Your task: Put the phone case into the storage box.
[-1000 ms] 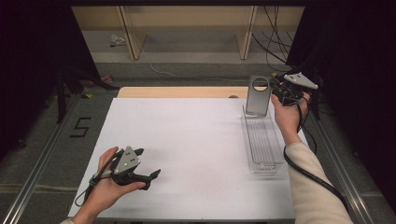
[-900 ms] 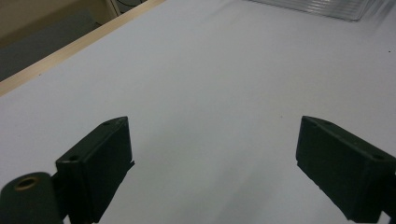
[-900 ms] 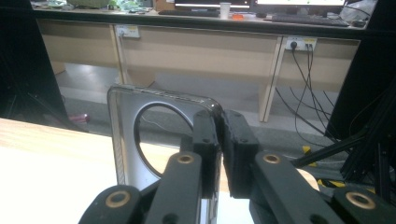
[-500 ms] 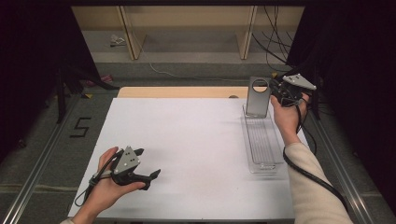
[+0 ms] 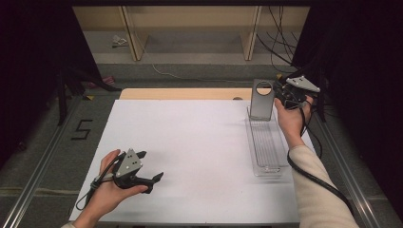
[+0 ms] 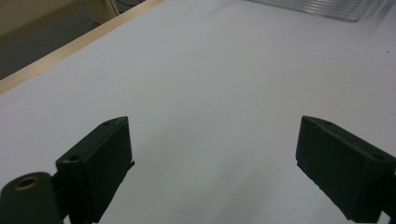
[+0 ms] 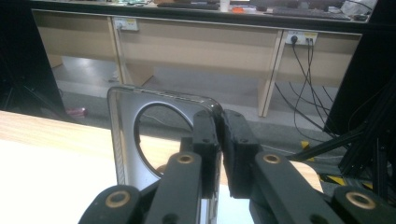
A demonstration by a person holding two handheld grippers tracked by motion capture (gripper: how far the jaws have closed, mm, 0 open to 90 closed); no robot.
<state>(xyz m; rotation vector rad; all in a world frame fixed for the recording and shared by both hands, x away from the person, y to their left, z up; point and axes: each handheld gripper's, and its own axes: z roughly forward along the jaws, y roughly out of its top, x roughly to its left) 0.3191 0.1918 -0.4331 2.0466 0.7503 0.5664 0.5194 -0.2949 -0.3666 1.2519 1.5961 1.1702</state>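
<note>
The right gripper (image 5: pixel 279 92) is clenched on the side edge of a grey metal plate (image 5: pixel 262 100) with a round hole near its top. The plate stands upright at the far end of a clear plastic tray (image 5: pixel 267 142), which lies on the white table (image 5: pixel 190 142) just below this gripper and runs back toward the person. In the right gripper view, the plate (image 7: pixel 140 135) is directly in front of the right gripper (image 7: pixel 219 140), with its edge pinched between the two pads, and the hole sits a little to the side of the pinch.

To do this step well, I think the hand should keep the plate vertical and move it slowly, because the grasp is only on a thin edge and the plate can easily turn between the pads. The lower edge should stay inside the tray walls, so it does not catch on the rim.

The left gripper (image 5: pixel 154 178) is released, with its jaws wide apart and nothing between them. It rests low over the near left part of the table, well apart from the plate and the tray.
</note>
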